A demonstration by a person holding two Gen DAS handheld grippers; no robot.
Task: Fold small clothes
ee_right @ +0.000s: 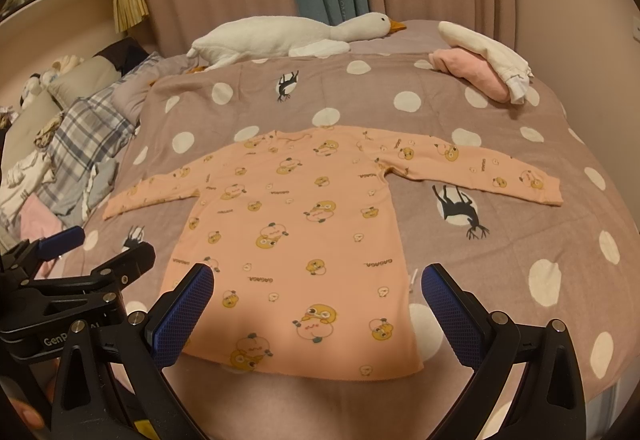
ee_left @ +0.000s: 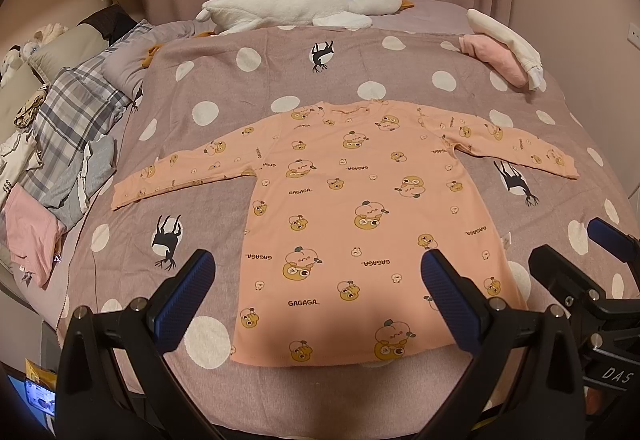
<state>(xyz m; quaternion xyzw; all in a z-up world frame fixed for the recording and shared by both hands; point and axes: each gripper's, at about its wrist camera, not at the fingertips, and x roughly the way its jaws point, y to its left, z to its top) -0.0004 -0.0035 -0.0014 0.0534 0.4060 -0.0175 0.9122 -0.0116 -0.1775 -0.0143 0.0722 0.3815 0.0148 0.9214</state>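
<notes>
A small peach long-sleeved shirt (ee_left: 352, 208) (ee_right: 304, 236) with cartoon prints lies flat on the bed, both sleeves spread out, hem nearest me. My left gripper (ee_left: 318, 280) hovers open above the hem's left part, blue pads wide apart, nothing between them. My right gripper (ee_right: 318, 292) is open too, above the hem's right part. In the left wrist view the right gripper (ee_left: 600, 260) shows at the right edge. The left gripper (ee_right: 80, 256) appears at the left edge of the right wrist view.
The bed has a mauve cover (ee_left: 304, 80) with white dots and black deer prints. A white plush goose (ee_left: 296, 10) lies at the far side. Folded pink and white clothes (ee_left: 504, 48) sit far right. A plaid pillow (ee_left: 76, 112) and loose clothes (ee_left: 28, 236) crowd the left.
</notes>
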